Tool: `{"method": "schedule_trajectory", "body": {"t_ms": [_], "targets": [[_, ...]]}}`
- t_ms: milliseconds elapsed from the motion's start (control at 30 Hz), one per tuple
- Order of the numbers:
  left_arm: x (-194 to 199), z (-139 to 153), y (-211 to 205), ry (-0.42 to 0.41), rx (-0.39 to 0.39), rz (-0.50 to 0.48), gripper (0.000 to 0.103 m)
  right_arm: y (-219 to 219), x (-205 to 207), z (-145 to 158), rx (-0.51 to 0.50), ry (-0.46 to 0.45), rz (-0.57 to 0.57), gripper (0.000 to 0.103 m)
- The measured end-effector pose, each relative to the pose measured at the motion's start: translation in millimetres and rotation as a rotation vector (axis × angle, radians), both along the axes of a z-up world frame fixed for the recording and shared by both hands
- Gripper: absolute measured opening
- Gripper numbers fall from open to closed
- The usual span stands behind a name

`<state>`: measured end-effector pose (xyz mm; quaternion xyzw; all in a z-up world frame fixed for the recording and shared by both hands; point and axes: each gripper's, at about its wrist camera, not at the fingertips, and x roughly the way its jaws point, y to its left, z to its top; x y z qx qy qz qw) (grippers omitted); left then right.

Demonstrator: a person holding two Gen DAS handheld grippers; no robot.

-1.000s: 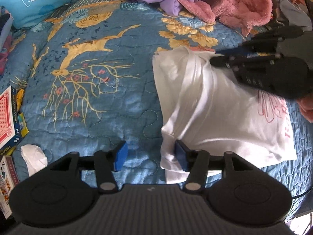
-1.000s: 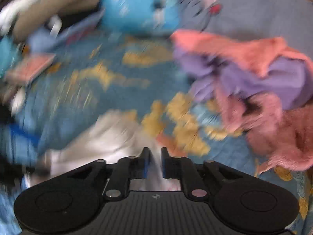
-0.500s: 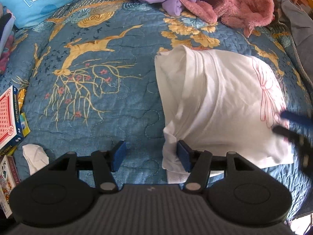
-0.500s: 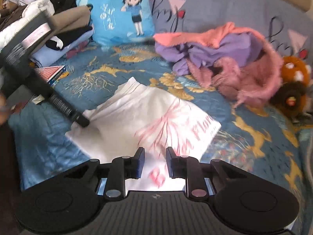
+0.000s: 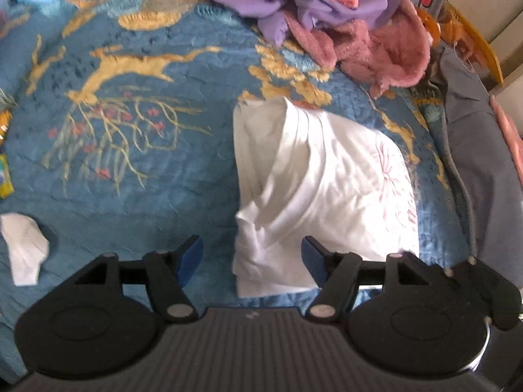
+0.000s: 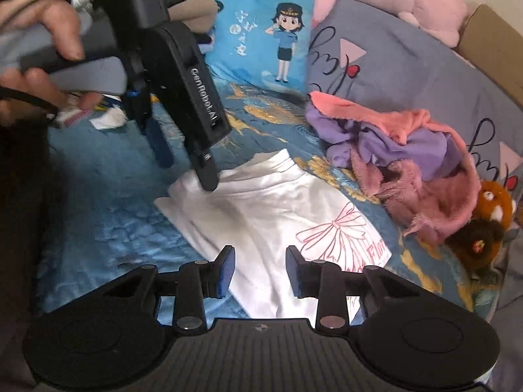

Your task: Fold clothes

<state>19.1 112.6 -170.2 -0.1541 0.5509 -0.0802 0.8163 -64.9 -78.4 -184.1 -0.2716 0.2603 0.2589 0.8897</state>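
Currently: folded white cotton T-shirt [image 6: 261, 209] on blue quilted bed [image 5: 147, 196]; left gripper [image 5: 251, 258] and right gripper [image 6: 260, 269] fingers just widening, empty. Next, probably: regrasp an edge for another fold.

The right tongs [image 6: 259, 271], a second ago over the white T-shirt's [image 6: 261, 215] far edge, now sit at its near hem, jaws just widened. The left tongs [image 5: 251, 256] spread wider too.

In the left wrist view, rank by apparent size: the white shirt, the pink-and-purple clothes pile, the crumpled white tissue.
1. White shirt, though it lies nearer the camera.
2. Pink-and-purple clothes pile, partly cut off at the top edge, so its rank against the shirt is unsure.
3. Crumpled white tissue, clearly smallest.
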Motion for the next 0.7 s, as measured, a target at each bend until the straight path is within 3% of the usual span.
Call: {"method": "schedule_trajectory", "body": {"t_ms": [67, 133, 167, 200, 267, 333, 400, 533, 700], "targets": [[1, -4, -3, 0.018, 0.007, -0.007, 0.066, 1, 5, -2, 0.014, 0.030, -0.016, 0.026], [3, -10, -5, 0.046, 0.017, -0.008, 0.054, 1, 6, -1, 0.023, 0.031, -0.029, 0.025], [4, -13, -7, 0.062, 0.023, -0.007, 0.039, 0, 5, -1, 0.027, 0.029, -0.035, 0.025], [4, -16, -8, 0.074, 0.031, -0.006, 0.031, -1, 4, 0, 0.032, 0.024, -0.042, 0.025], [4, -18, -12, 0.079, 0.050, -0.022, 0.024, -5, 2, 1, 0.039, 0.021, -0.057, 0.026], [4, -18, -20, 0.070, 0.095, -0.050, 0.024, -10, 2, -1, 0.031, 0.043, -0.081, 0.022], [2, -18, -28, 0.059, 0.142, -0.075, 0.024, -19, 6, -5, 0.034, 0.090, -0.114, 0.003], [-2, -16, -34, 0.051, 0.195, -0.102, 0.024, -34, 3, -7, 0.052, 0.130, -0.140, 0.001], [-13, -13, -53, 0.035, 0.371, -0.190, 0.024, -56, 1, -14, 0.055, 0.189, -0.227, 0.000]]}}
